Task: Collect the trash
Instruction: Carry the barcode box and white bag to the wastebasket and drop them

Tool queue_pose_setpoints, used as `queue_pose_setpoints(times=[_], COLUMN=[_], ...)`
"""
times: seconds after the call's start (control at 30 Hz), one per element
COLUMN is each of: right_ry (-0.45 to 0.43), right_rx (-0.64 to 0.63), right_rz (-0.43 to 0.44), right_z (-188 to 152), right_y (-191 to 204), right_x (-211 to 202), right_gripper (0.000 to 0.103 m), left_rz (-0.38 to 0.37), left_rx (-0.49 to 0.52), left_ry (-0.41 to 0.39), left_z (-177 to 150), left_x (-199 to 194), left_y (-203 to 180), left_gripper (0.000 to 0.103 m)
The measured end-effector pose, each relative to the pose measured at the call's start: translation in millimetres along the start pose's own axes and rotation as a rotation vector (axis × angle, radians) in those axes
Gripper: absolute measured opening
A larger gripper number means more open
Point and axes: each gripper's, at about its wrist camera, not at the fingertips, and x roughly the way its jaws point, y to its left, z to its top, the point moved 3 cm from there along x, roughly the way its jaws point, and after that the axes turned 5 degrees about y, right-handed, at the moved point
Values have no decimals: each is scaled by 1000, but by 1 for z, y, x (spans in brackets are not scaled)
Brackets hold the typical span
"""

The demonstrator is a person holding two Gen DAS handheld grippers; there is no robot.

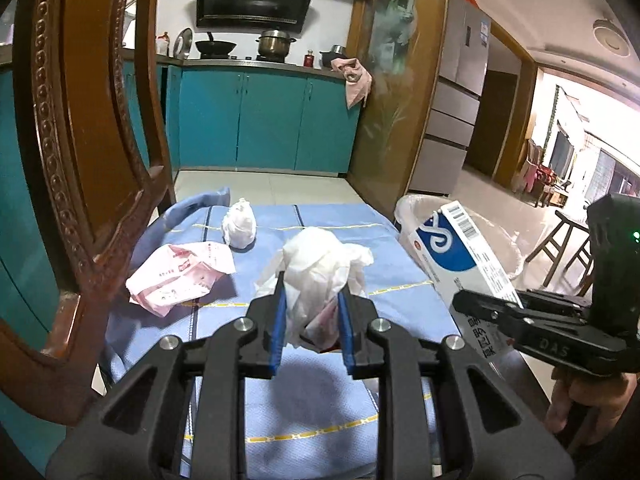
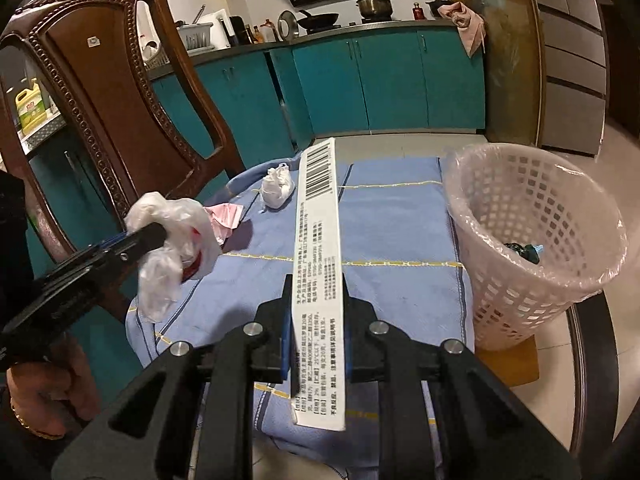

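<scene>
Jaws, both sets, closed on trash. Left gripper (image 1: 310, 308): clamped on a crumpled white plastic bag (image 1: 320, 268) with a red smear inside, held above the middle of the worktop. Right gripper (image 2: 318, 320): clamped on the flat sides of a long white-and-blue carton (image 2: 318, 248), barcode end pointing away, held over the worktop's right half.

Worktop (image 2: 400, 232): covered with a blue cloth with yellow stripes. Lying on it, toward the far left corner: one white tissue wad (image 1: 239, 224); one crumpled pink-and-white wrapper (image 1: 180, 276), nearer the left edge.

Bin (image 2: 532, 240): white lattice basket with clear liner, standing just off the worktop's right edge, beside the carton. Contents: one small dark item at the bottom; otherwise little visible.

Chair (image 1: 80, 140): carved wood, at the worktop's left edge.

Progress, as judged: early to middle. One item binned, two in hand and not yet dropped, two left on the cloth.
</scene>
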Motion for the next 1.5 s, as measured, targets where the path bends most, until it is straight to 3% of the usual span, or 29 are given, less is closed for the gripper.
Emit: queue_pose_setpoints(times=[0.53, 0.67, 0.83, 0.87, 0.9, 0.93, 1.0, 1.03, 1.13, 1.2, 1.27, 1.37, 1.5], right_ry=[30, -89, -272, -275, -263, -242, -179, -170, -326, -480, -556, -546, -581], right_rx=[-14, 38, 216, 234, 249, 289, 390, 467, 615, 693, 738, 770, 726], right_rz=[0, -44, -164, -175, -185, -208, -226, -185, -122, -157, -198, -186, -215], right_z=[-3, 20, 70, 73, 73, 67, 53, 47, 29, 5, -15, -27, -22], right_y=[3, -22, -117, -135, -152, -171, -195, -204, -205, -200, -197, -196, -188], right_x=[7, -16, -35, -27, -15, -3, 4, -7, -62, -103, -122, -124, -125], right_gripper=[19, 19, 21, 30, 59, 70, 73, 73, 80, 91, 98, 98, 98], left_rz=[17, 15, 7, 5, 3, 2, -3, -7, -24, -69, -103, -167, -267], left_rx=[1, -2, 9, 12, 17, 27, 40, 46, 63, 70, 102, 155, 199], left_ry=[14, 13, 6, 6, 7, 10, 24, 29, 43, 59, 66, 60, 21], left_z=[2, 2, 1, 1, 0, -1, -4, -5, -7, -7, -2, 18, 74], left_x=[4, 4, 6, 6, 7, 9, 13, 14, 18, 24, 30, 44, 78], left_y=[3, 4, 2, 1, 0, -2, -7, -9, -20, -35, -56, -98, -176], left_gripper=[23, 23, 23, 23, 23, 23, 23, 23, 23, 23, 23, 23, 25])
